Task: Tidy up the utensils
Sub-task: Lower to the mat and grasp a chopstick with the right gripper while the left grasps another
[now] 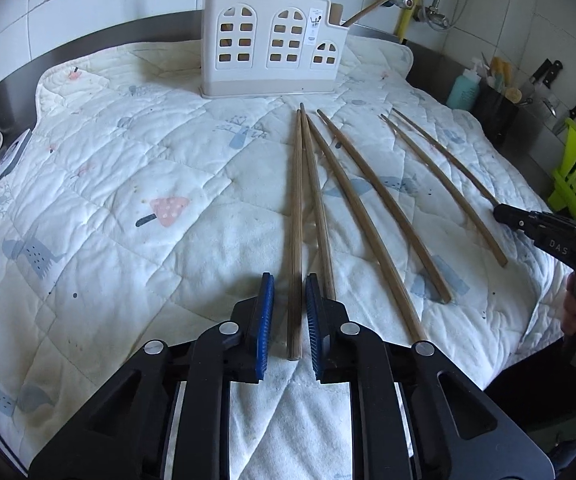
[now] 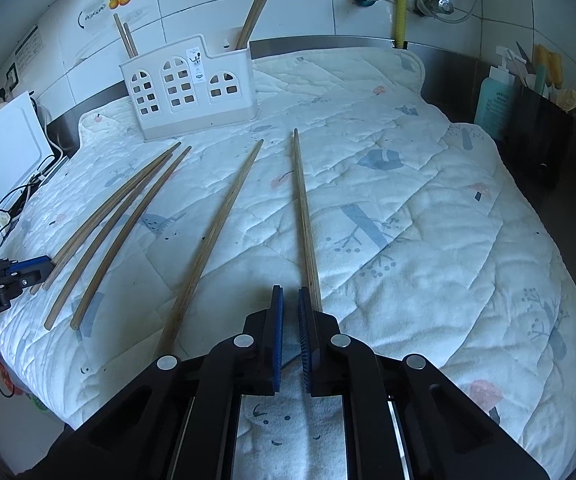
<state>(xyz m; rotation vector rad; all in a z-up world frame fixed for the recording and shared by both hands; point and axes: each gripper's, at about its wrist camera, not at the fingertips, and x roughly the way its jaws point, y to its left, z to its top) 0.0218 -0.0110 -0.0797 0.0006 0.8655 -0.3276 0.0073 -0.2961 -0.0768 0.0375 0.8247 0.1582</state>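
Note:
Several wooden chopsticks lie on a white quilted cloth (image 1: 128,168). My left gripper (image 1: 289,286) is open just above the cloth, its blue pads either side of the leftmost chopstick (image 1: 296,216) without touching it. My right gripper (image 2: 289,300) is open and empty; the rightmost chopstick (image 2: 303,208) runs under its right finger. The left gripper shows at the left edge of the right wrist view (image 2: 28,270); the right one shows at the right of the left wrist view (image 1: 506,214). A white utensil holder (image 1: 270,42), also in the right wrist view (image 2: 188,88), stands at the back with chopsticks in it.
A metal counter rim runs behind the cloth. To the right stand a teal bottle (image 2: 494,100), a black utensil container (image 2: 538,136), knives (image 1: 544,76) and a green rack (image 1: 574,168). A white appliance with cables (image 2: 0,152) sits on the left.

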